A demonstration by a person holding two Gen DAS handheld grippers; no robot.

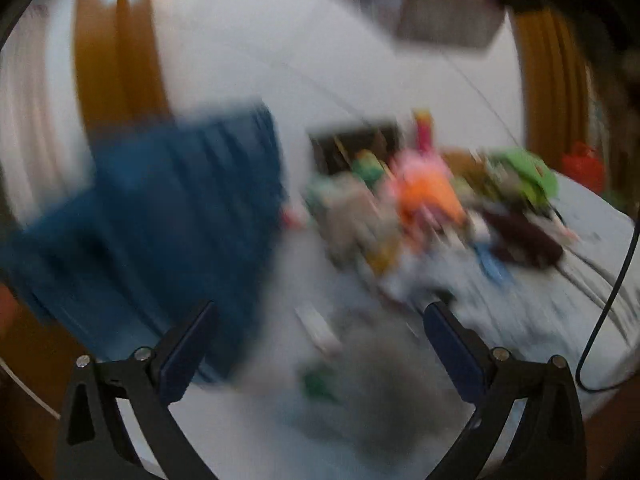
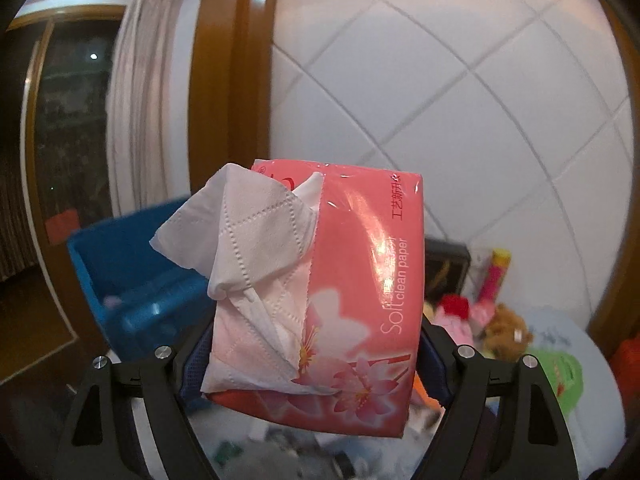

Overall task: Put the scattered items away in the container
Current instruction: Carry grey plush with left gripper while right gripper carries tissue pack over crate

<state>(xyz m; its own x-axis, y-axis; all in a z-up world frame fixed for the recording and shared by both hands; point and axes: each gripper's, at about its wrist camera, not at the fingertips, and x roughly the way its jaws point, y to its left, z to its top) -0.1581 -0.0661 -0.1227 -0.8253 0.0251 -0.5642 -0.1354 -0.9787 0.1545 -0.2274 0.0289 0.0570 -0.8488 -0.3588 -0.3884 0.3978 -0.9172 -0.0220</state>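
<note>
right gripper (image 2: 316, 364): clamped on a pink pack of tissues (image 2: 352, 300), pads pressed against its two sides, pack lifted in front of the tiled wall (image 2: 460, 80)
tissue sheet (image 2: 236, 236): white, pulled out of the pack's torn top, drooping left
left gripper (image 1: 320, 332): jaws spread wide, nothing between them
blue bin (image 2: 132, 264): left, behind the pack
scattered items (image 1: 424, 200): blurred heap of toys on the table (image 1: 560, 312), right of the bin

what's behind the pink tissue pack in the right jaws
Behind the pink tissue pack, to its left, stands the blue container; to its right lie a brown plush toy and other scattered items. Whatever sits directly behind the pack is covered.
</note>
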